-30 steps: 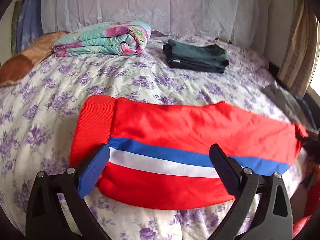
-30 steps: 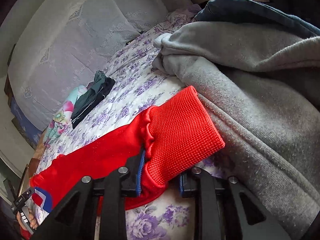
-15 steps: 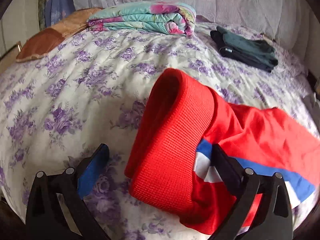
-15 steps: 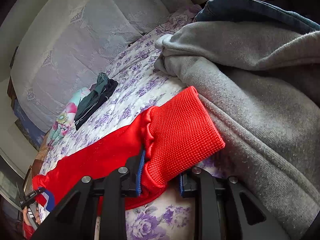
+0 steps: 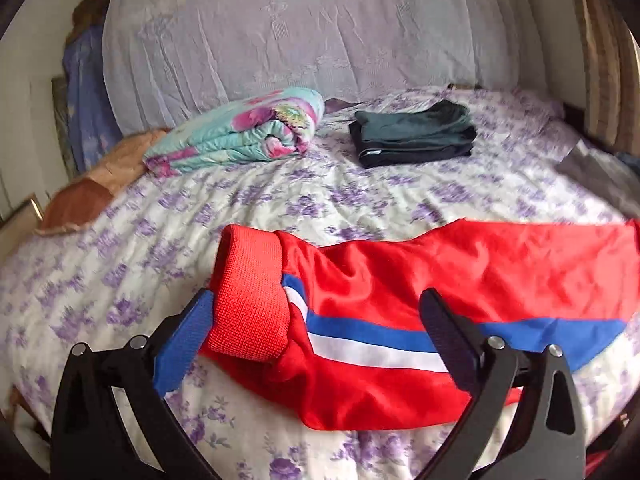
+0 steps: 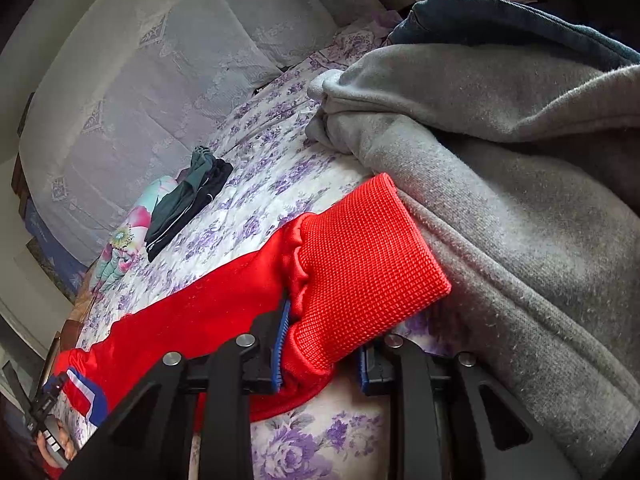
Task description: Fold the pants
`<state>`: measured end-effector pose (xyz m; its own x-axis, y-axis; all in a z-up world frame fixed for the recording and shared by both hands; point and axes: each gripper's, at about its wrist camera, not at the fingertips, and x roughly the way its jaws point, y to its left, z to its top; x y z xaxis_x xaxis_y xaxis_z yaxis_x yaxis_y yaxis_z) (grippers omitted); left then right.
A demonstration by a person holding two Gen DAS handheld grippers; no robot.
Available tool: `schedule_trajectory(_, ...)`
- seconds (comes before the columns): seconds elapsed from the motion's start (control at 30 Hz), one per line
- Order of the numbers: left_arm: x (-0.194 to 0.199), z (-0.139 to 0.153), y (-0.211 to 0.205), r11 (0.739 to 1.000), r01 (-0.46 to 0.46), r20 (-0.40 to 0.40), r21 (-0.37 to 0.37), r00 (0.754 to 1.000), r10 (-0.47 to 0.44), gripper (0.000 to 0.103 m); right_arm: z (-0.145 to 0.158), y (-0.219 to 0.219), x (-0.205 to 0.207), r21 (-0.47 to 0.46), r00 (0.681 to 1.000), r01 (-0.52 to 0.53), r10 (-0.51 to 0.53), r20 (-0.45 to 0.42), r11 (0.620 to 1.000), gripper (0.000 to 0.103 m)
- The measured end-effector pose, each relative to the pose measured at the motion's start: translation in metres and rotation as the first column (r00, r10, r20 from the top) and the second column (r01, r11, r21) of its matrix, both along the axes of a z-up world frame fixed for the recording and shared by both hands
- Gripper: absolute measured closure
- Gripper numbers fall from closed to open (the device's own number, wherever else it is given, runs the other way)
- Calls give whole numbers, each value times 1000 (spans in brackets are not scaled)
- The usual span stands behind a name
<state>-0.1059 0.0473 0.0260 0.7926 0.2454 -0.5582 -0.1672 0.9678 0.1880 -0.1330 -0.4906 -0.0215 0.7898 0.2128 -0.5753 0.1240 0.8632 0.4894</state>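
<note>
Red pants (image 5: 460, 276) lie stretched sideways across the near edge of the floral bedsheet (image 5: 280, 188), blue and white stripes running along the leg. Left gripper (image 5: 316, 332) hovers just over the pants with jaws spread wide, gripping nothing; its blue-padded finger (image 5: 188, 340) sits right beside the ribbed red cuff (image 5: 250, 304), which is flipped back over the pants fabric, and the other, dark finger sits over the striped part. Whether the fingers touch the cloth: cannot tell. Right gripper (image 6: 320, 350) is clamped on the pants at their other end, jaws close together, pinching the bunched fabric where the leg meets the second ribbed cuff (image 6: 364, 264); that cuff sticks out past the fingertips and butts against a gray sweatshirt (image 6: 520, 184) heaped right of the pants, with a dark blue garment (image 6: 500, 16) on top of the heap. Behind the pants toward the headboard: folded dark green clothes (image 5: 416, 136), and left of those a folded floral teal blanket (image 5: 240, 136). Far left of the pants, at the sheet's edge, a brown pillow (image 5: 84, 196). A pale lace cover (image 5: 300, 32) drapes the headboard behind everything. In the right wrist view the pants run from the clamped cuff diagonally away to lower left, where the stripes and the other gripper show small at the frame edge.
</note>
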Motion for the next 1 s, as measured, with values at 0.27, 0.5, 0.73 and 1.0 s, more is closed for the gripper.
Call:
schedule_trajectory(0.27,-1,-15,110,892,-184,-60,-413,983,175,5,0,0,1,-2,1000,4,-4,-4,1000,78)
schedule_trajectory(0.5,-10,-45,149,813,-130,-89,-567,991,97,4,8,11,2,-21,994,94,-95,-44,995,77)
schedule_trajectory(0.73,-12,-45,148,812,-125,-79,-570,992,97,4,47,64,-1,-215,996,78,-65,65,974,80)
schedule_trajectory(1.0,-12,-44,147,811,-122,-76,-573,992,96,5,86,188,1,-596,973,-29,160,167,803,79)
